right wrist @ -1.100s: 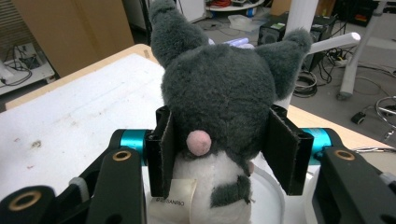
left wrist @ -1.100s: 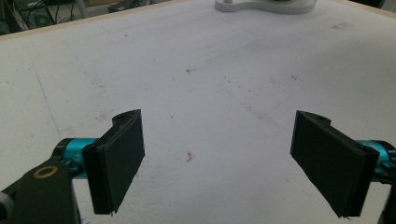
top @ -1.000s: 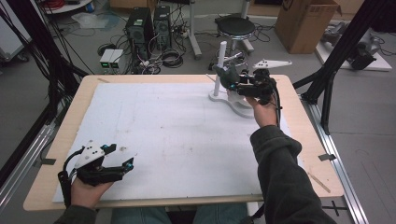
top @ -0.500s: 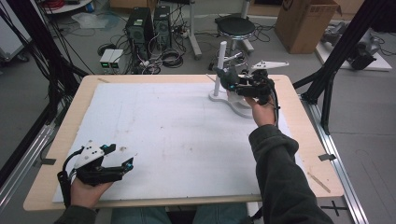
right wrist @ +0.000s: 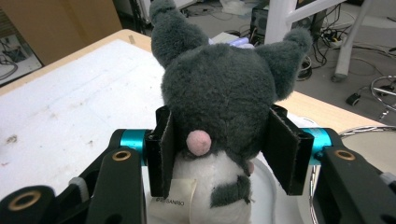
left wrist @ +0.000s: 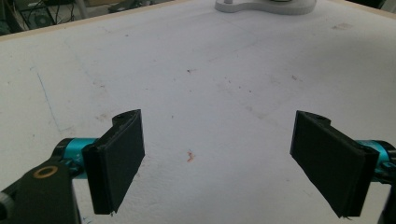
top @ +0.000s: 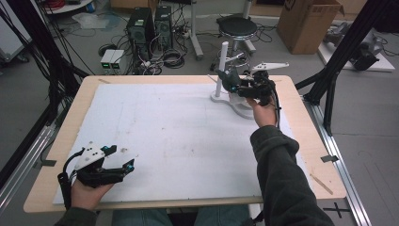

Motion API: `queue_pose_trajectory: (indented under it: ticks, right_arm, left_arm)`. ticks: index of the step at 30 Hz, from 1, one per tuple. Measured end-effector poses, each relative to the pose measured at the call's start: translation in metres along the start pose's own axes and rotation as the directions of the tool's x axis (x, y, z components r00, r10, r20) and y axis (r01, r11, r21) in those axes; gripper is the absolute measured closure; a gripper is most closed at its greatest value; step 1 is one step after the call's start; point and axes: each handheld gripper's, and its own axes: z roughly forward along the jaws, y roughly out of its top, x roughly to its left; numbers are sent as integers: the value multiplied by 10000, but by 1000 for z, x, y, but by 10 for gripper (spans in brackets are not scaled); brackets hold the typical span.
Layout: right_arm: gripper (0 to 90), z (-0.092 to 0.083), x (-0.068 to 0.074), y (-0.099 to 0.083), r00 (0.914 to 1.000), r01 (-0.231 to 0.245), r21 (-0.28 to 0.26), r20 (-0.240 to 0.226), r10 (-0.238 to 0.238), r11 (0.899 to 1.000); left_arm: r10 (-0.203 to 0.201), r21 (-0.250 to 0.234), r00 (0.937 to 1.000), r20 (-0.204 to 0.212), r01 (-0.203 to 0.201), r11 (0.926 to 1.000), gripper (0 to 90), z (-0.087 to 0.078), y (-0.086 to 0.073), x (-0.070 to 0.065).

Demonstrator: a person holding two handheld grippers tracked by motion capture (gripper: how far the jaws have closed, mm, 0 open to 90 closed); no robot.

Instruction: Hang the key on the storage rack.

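Note:
A dark grey plush toy point(right wrist: 219, 93) with two pointed ears and a small pink tail is squeezed between the pads of my right gripper point(right wrist: 224, 151), its white lower body and a label showing below. In the high view the right gripper point(top: 240, 84) holds the plush toy point(top: 229, 80) above a white stand base point(top: 235, 106) with an upright white post point(top: 220, 66) at the table's far right. My left gripper point(top: 120, 160) rests near the front left corner, open. Its two black pads point(left wrist: 121, 158) stand wide apart over bare white surface.
A white mat point(top: 174, 136) covers most of the wooden table point(top: 310, 155). Beyond the far edge are a stool point(top: 237, 28), computer towers point(top: 150, 23), cables and a cardboard box point(top: 306, 23). Black frame legs point(top: 339, 61) stand to the right.
The right gripper with the plush toy has shifted slightly by the white post. The left gripper has stayed where it was.

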Motion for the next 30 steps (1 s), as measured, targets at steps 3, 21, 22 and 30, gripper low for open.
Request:
queue_pose_trajectory:
  ticks: [3,21,22,30]
  right_arm:
    - [489,1,-1,0,10000,-25,-7,5,25,10000]
    - [489,6,-4,-8,9998,-185,223,122,183,9996]
    - [489,7,-4,-9,9997,-210,249,113,207,9995]
    - [488,9,-7,-13,9996,-256,367,161,250,9990]
  left_arm:
    - [-36,-17,10000,-3,36,10000,180,0,0,0]
    - [-17,-24,10000,17,17,10000,180,0,0,0]
    - [0,-18,10000,24,0,10000,181,0,0,0]
    - [-13,-27,10000,27,13,10000,180,0,0,0]
